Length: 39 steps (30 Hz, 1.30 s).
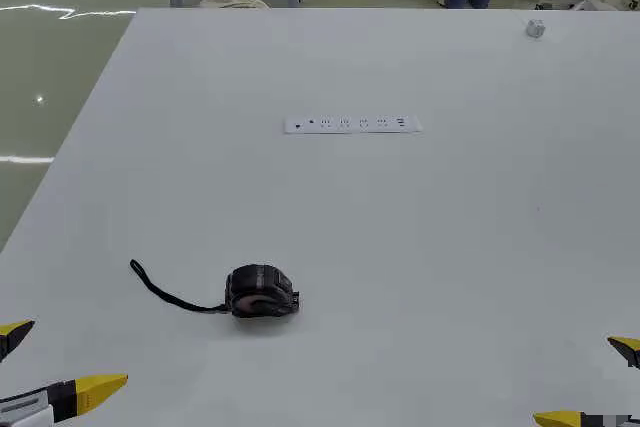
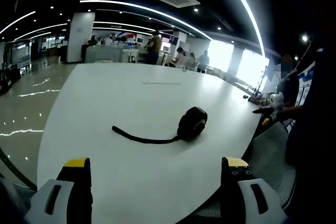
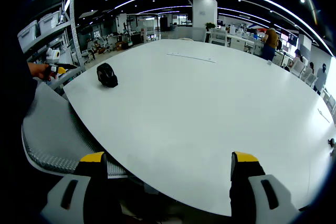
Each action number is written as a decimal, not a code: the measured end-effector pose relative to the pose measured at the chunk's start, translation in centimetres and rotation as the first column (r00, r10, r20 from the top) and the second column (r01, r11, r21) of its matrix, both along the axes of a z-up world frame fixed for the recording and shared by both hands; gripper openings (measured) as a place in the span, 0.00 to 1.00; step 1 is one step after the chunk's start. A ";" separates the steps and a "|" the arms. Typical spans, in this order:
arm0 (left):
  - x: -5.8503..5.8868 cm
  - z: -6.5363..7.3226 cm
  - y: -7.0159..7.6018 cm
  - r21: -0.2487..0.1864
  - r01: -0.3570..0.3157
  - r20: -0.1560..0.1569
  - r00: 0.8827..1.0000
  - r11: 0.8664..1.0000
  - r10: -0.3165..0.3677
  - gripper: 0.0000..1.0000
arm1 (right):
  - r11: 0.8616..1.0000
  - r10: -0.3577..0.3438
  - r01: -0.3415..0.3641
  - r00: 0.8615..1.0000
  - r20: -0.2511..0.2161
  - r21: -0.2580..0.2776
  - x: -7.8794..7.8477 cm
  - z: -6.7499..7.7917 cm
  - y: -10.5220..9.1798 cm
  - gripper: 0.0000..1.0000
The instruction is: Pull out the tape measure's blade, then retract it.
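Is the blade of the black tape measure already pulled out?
No, the black tape measure lies on the white table with just its black wrist strap extending.

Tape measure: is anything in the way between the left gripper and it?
Nothing visible. Bare white table lies between the left gripper, jaws open, and the tape measure. Its black strap trails along the table off one side of the case, the only thing near the path.

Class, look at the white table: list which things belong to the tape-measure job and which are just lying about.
For the job: tape measure, its black strap, left claw and right claw, both open.
Lying about: power strip, small grey object near the far right edge of the table.
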<state>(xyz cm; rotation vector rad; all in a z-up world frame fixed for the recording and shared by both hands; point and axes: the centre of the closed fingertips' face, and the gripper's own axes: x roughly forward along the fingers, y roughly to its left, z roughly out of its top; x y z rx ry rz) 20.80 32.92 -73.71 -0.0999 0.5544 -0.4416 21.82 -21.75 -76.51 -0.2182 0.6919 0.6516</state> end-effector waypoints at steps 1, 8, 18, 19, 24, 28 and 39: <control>0.0 0.0 0.0 -0.001 0.000 0.000 1.000 1.000 0.000 1.00 | 1.000 0.000 0.000 1.000 0.001 0.001 0.0 0.0 0.0 1.00; 0.0 0.1 0.0 -0.002 -0.002 0.002 1.000 1.000 0.002 1.00 | 1.000 0.004 -0.004 1.000 0.004 -0.003 0.1 0.1 0.0 1.00; 0.0 0.2 0.0 -0.005 -0.005 0.004 1.000 1.000 0.005 1.00 | 1.000 0.004 -0.004 1.000 0.006 -0.006 0.1 0.3 -0.1 1.00; 0.0 0.1 0.0 -0.005 -0.005 0.003 1.000 1.000 0.005 1.00 | 1.000 0.004 -0.004 1.000 0.006 -0.006 0.1 0.3 -0.1 1.00; 0.0 0.1 0.0 -0.006 -0.002 0.002 1.000 1.000 0.002 1.00 | 1.000 0.004 -0.004 1.000 0.004 -0.006 0.1 0.2 -0.1 1.00; 0.0 0.2 0.0 -0.005 0.000 0.003 1.000 1.000 0.000 1.00 | 1.000 0.003 -0.003 1.000 0.003 -0.007 0.0 0.3 -0.2 1.00; 0.1 0.3 0.0 -0.002 0.004 0.002 1.000 1.000 -0.004 1.00 | 1.000 0.006 -0.006 1.000 0.003 -0.010 0.1 0.3 -0.3 1.00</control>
